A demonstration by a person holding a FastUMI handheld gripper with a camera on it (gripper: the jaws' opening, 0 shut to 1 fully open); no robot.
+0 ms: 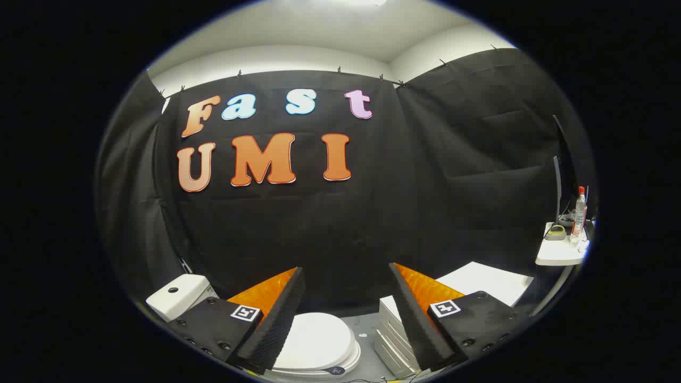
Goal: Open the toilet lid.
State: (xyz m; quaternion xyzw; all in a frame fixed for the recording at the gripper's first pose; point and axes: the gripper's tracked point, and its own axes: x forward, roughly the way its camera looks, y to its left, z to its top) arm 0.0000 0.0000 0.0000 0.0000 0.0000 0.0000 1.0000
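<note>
Lit from overhead by a ceiling lamp (351, 2), blown out at top centre. Dim lower down, black cloth wall (340, 223) absorbing light. Strong fisheye bending toward edges. Sharp centrally, soft at lower rim.

White toilet lid (314, 340), white tank (178, 295); gripper (346, 314) fingers (276, 314) orange/blk, ribbed blk pads; clear bottle (579, 215) w/ red cap.

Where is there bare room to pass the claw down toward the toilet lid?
The open claw holds nothing. Bare grey floor runs between the closed toilet lid and the white drawer unit. The small shelf with a bottle is crowded.
</note>
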